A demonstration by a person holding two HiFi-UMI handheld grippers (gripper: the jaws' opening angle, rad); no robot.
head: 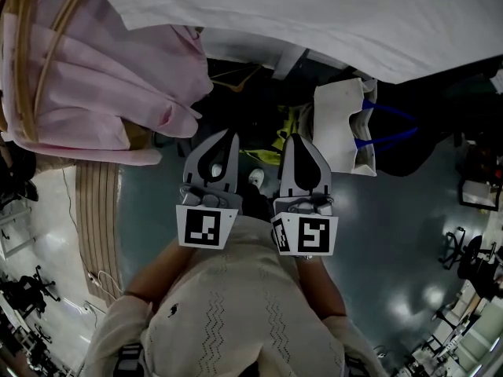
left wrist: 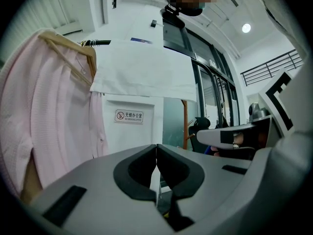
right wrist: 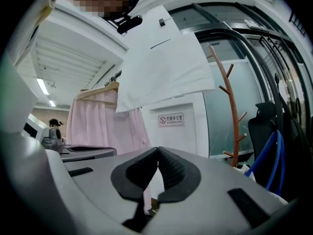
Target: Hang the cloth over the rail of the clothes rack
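Note:
A white cloth (head: 314, 14) is draped over the rack's rail and hangs flat in the left gripper view (left wrist: 146, 67) and the right gripper view (right wrist: 164, 67). A short dark piece of the rail (left wrist: 100, 42) shows beside it. My left gripper (head: 229, 134) and right gripper (head: 297, 140) are held side by side close to the person's chest, below and apart from the cloth. Both pairs of jaws are shut with nothing between them, as seen on the left gripper (left wrist: 156, 148) and the right gripper (right wrist: 158, 152).
A pink garment (head: 86, 77) on a wooden hanger (left wrist: 68, 43) hangs left of the cloth. A wooden coat stand (right wrist: 232, 111) and a dark office chair (right wrist: 264, 131) stand to the right. A white bag with blue straps (head: 342, 124) sits on the floor ahead.

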